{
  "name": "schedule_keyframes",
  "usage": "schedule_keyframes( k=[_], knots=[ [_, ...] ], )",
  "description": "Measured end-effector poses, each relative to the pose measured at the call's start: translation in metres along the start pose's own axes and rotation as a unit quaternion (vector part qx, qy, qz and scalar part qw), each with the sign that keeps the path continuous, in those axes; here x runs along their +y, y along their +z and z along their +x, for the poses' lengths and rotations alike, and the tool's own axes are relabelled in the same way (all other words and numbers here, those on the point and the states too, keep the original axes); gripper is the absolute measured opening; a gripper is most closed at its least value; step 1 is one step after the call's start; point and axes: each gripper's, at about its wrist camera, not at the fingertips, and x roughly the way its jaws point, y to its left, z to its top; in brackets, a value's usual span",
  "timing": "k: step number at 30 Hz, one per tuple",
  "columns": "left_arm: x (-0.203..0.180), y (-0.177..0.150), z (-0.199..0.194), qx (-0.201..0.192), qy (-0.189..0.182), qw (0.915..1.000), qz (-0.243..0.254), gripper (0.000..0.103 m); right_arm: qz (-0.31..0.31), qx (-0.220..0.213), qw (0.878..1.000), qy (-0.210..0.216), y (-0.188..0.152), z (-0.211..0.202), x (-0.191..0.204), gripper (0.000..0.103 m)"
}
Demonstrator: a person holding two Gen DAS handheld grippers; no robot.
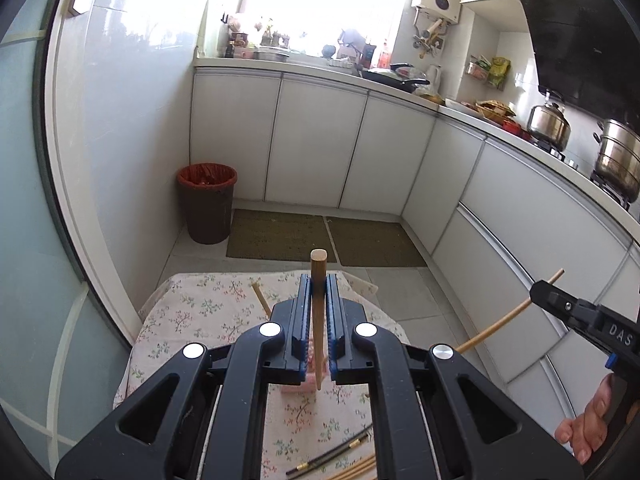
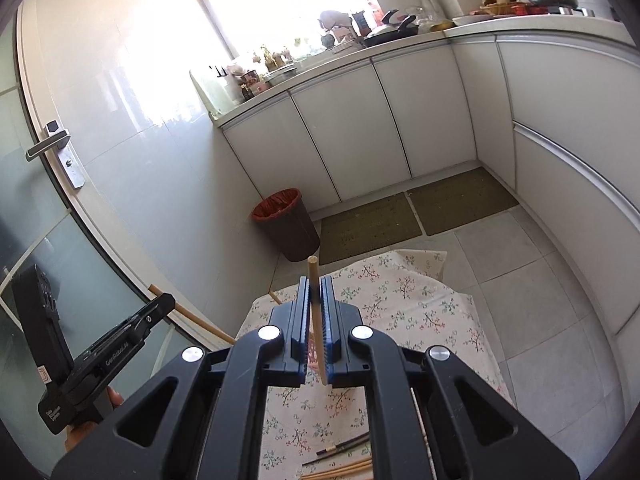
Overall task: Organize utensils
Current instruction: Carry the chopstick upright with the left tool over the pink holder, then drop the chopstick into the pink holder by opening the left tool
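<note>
My left gripper [image 1: 319, 285] is shut on a brown wooden chopstick [image 1: 318, 276] that stands upright between the blue pads, above the floral tablecloth [image 1: 192, 312]. My right gripper [image 2: 315, 285] is shut on a paler wooden chopstick [image 2: 313, 276], also held above the cloth; it shows in the left wrist view [image 1: 542, 294] at the right with its chopstick [image 1: 496, 326] sticking out both ways. More wooden chopsticks [image 1: 360, 470] and black chopsticks [image 1: 340, 454] lie on the cloth near the bottom edge. One wooden chopstick [image 1: 261, 299] lies at the far side. A pink object [image 1: 298, 388] lies under the left jaws.
A brown bin with a red liner [image 1: 207, 204] stands on the floor beyond the table. White cabinets [image 1: 320, 144] and a cluttered counter run behind and to the right. Two green mats [image 1: 328, 240] lie on the floor. A glass door [image 2: 40, 208] is at the left.
</note>
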Motion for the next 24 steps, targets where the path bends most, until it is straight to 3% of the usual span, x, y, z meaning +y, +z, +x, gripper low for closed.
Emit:
schedule_keyframes(
  k=[5, 15, 20, 22, 24],
  knots=[
    [0.006, 0.006, 0.031, 0.003, 0.016, 0.9998, -0.006, 0.006, -0.007, -0.001, 1.0, 0.003, 0.007, 0.026, 0.001, 0.006],
    [0.036, -0.015, 0.099, 0.037, 0.033, 0.9979, -0.041, 0.006, -0.016, 0.019, 1.0, 0.009, 0.002, 0.07, 0.001, 0.006],
    [0.038, -0.029, 0.121, 0.056, 0.018, 0.9976, -0.036, 0.007, -0.026, 0.015, 0.999, 0.014, -0.001, 0.082, 0.009, 0.006],
    [0.038, -0.032, 0.122, 0.065, 0.002, 0.9973, -0.036, 0.016, -0.033, 0.009, 0.999, 0.013, -0.001, 0.087, 0.013, 0.006],
    [0.042, -0.03, 0.109, 0.042, 0.006, 0.9983, -0.04, 0.025, -0.041, 0.006, 0.999, 0.012, -0.001, 0.093, 0.018, 0.006]
  ],
)
